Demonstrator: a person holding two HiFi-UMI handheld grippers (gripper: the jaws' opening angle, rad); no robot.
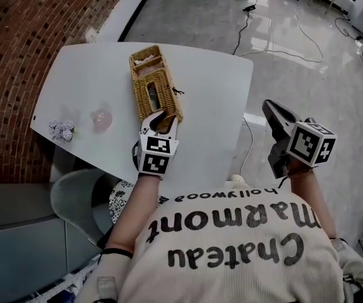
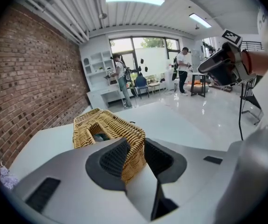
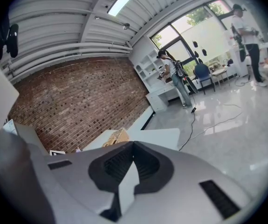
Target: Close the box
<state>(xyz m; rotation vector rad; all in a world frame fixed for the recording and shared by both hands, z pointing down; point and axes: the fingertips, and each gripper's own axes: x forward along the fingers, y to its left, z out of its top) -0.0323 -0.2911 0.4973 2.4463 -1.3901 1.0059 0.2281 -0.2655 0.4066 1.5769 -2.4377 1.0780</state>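
Head view: the wicker box [image 1: 162, 87] lies lengthwise on the white surface [image 1: 213, 87], with the left gripper [image 1: 162, 118] at its near end. The right gripper [image 1: 268, 106] hangs well apart, out over the floor.

Left gripper view: the fingers [image 2: 114, 160] are clamped on the near end of the box's woven top, wicker filling the gap between them. The closing step looks to be under way; next, that end likely needs lowering squarely onto the box body before letting go.

Right gripper view: its fingers [image 3: 117, 164] are closed together on nothing, and the box is far off.
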